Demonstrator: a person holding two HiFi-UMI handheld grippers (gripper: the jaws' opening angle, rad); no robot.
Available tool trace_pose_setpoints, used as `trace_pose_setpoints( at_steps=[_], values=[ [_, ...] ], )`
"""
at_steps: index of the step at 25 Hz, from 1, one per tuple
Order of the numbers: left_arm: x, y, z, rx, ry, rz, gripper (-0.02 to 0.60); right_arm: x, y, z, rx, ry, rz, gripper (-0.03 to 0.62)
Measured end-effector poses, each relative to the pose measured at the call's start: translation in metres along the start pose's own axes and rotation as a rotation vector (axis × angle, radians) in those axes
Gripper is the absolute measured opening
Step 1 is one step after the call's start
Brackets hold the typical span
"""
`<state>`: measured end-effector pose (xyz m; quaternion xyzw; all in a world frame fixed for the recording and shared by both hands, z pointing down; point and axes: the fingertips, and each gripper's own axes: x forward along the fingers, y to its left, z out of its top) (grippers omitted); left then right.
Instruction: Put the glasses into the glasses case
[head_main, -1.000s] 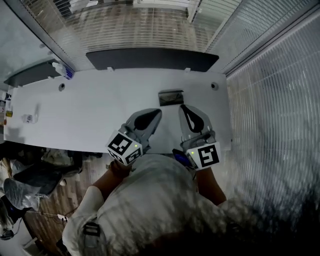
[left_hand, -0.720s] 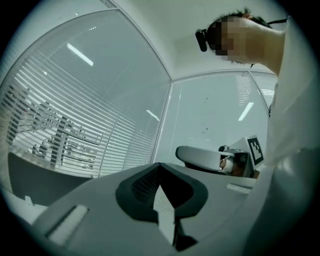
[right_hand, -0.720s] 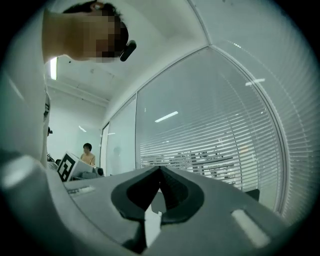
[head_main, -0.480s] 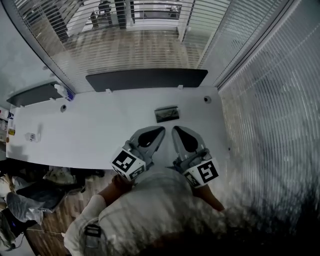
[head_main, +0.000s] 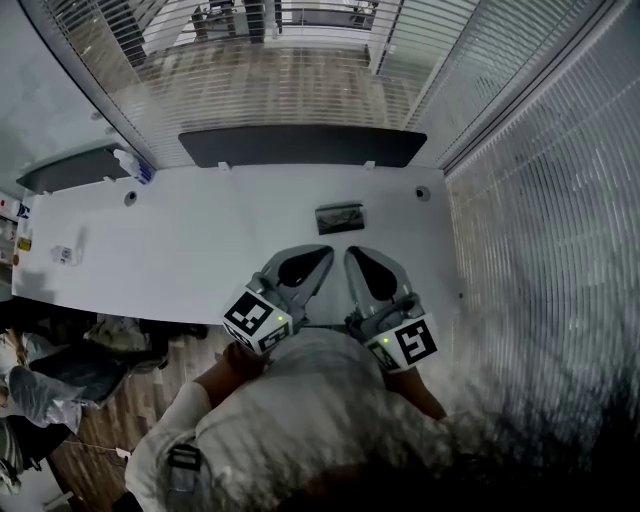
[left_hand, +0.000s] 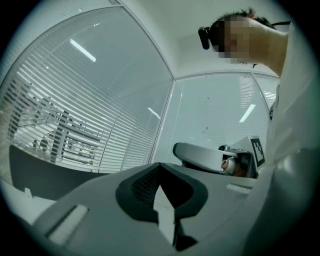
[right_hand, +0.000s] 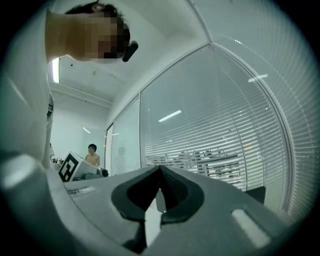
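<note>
Dark glasses case (head_main: 340, 217) flat on white desk (head_main: 200, 240), just ahead of both tips, long axis crosswise. Left gripper (head_main: 318, 254) and right gripper (head_main: 354, 254) pressed together, empty, about equally near (glasses not discernible).

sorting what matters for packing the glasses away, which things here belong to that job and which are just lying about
For the job: glasses case on the white table; left tool and right tool, both shut and empty. No glasses visible outside the case.

Lying about: bottle at the far left; small item, too small to identify; dark panel along the far edge.
</note>
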<state>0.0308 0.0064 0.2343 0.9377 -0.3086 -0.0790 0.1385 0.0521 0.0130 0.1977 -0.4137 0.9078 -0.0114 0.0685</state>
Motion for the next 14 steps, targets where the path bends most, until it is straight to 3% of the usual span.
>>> trace_pose_setpoints(
  at_steps=[14],
  values=[
    [-0.014,0.003,-0.003,-0.018,-0.014,0.053,0.000,0.003,0.012,0.002,0.011,0.022,0.049,0.000]
  ],
)
